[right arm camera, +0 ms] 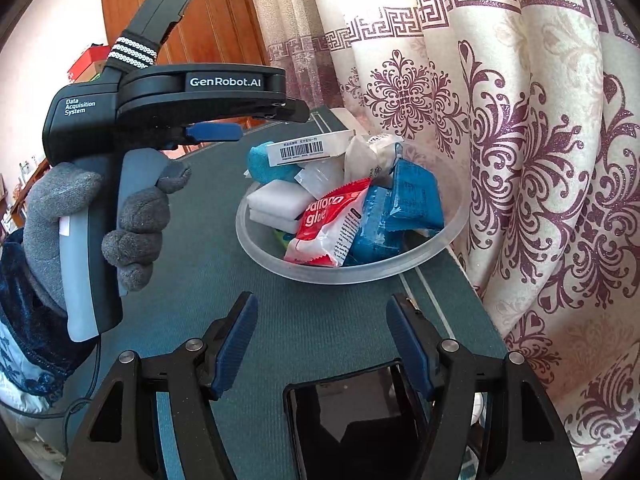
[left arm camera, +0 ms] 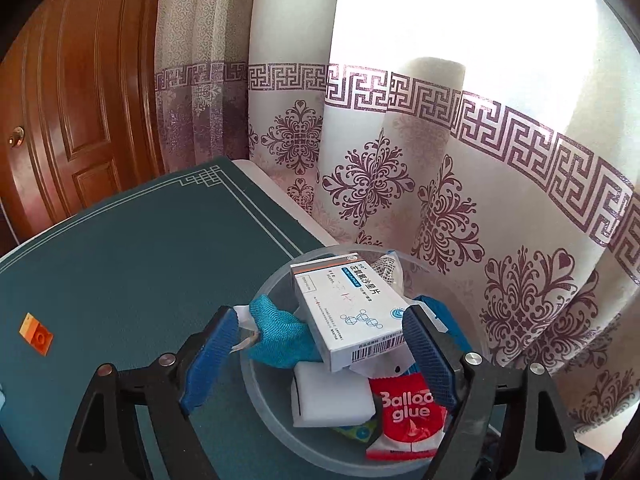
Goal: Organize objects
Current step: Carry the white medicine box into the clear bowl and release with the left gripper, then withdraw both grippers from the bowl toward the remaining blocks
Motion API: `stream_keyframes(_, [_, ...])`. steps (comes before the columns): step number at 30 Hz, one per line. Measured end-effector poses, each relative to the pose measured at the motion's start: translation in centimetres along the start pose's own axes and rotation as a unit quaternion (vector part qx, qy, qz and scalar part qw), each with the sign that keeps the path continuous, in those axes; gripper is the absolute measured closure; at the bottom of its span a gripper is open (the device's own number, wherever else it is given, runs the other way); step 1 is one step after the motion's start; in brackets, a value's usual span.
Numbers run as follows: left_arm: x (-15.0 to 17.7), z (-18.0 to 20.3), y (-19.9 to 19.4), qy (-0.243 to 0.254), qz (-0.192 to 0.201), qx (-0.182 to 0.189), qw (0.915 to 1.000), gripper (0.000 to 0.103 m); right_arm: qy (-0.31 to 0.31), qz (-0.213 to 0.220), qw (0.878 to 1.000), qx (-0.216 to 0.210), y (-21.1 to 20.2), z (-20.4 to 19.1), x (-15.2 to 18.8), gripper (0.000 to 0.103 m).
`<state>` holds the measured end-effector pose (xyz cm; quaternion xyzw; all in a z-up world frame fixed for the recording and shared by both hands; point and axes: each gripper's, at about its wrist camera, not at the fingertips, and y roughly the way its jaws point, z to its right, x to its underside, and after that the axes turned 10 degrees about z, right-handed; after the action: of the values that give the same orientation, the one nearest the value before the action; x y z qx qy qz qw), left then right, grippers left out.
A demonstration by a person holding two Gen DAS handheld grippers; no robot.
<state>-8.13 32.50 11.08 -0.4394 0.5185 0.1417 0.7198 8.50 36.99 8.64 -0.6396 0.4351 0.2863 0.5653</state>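
Medicine box [left arm camera: 344,312], white with barcode, lies tilted atop bowl [left arm camera: 264,412]; untouched.

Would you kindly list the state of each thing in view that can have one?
Clear bowl: upright on the green mat, heaped full.
White medicine box: tilted on top of the pile, ungripped.
Balloon glue packet: in the bowl, leaning on the near rim.
Left gripper: jaws open around the box.
Right gripper: jaws open, empty.
Orange brick: flat on the mat, outside the bowl.
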Motion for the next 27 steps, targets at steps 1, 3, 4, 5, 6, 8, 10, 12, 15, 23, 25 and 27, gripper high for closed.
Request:
stream_keyframes(1, [0.2, 0.0, -0.1, 0.006, 0.002, -0.008, 1.0, 0.014, -0.001, 0.0, 1.0, 0.0, 0.0, -0.1, 0.0, 0.035])
stream_keyframes(3, [0.5, -0.1, -0.1, 0.013, -0.002, -0.015, 0.9998, 0.014, -0.003, 0.001, 1.0, -0.001, -0.1, -0.2, 0.0, 0.035])
stream_keyframes(4, [0.7, -0.2, 0.0, 0.013, -0.005, -0.017, 0.9998, 0.014, -0.005, 0.001, 1.0, -0.001, -0.2, -0.3, 0.0, 0.035])
stream_keyframes(5, [0.8, -0.3, -0.1, 0.011, -0.007, -0.018, 0.9997, 0.014, -0.006, 0.002, 1.0, -0.002, -0.2, -0.4, 0.0, 0.035])
stream_keyframes(6, [1.0, -0.4, -0.2, 0.009, -0.008, -0.019, 0.9997, 0.014, -0.007, 0.003, 1.0, -0.002, -0.3, -0.5, 0.0, 0.035])
stream_keyframes(8, [1.3, -0.7, -0.6, 0.005, -0.009, -0.018, 0.9998, 0.011, -0.009, 0.004, 1.0, -0.002, -0.4, -0.7, -0.1, 0.035])
stream_keyframes(10, [1.6, -0.9, -1.1, 0.004, -0.009, -0.019, 0.9998, 0.006, -0.009, 0.004, 1.0, -0.002, -0.4, -0.8, -0.1, 0.035])
stream_keyframes(12, [1.8, -1.1, -1.5, 0.006, -0.008, -0.023, 0.9997, 0.003, -0.01, 0.003, 1.0, -0.002, -0.4, -0.9, -0.1, 0.035])
stream_keyframes(15, [2.2, -1.5, -1.9, 0.009, -0.009, -0.032, 0.9994, 0.001, -0.011, 0.0, 1.0, -0.003, -0.2, -1.1, 0.1, 0.035])
stream_keyframes(23, [3.6, -3.4, -2.8, -0.013, -0.022, -0.051, 0.9984, 0.001, -0.009, -0.008, 1.0, 0.0, 0.0, -1.6, 0.3, 0.035])
stream_keyframes(25, [4.0, -4.0, -3.1, -0.015, -0.022, -0.059, 0.9979, 0.001, -0.009, -0.01, 1.0, 0.0, 0.1, -1.8, 0.4, 0.035])
stream_keyframes(27, [4.3, -4.6, -3.5, -0.019, -0.023, -0.066, 0.9974, 0.001, -0.01, -0.012, 1.0, -0.001, 0.2, -2.2, 0.4, 0.034])
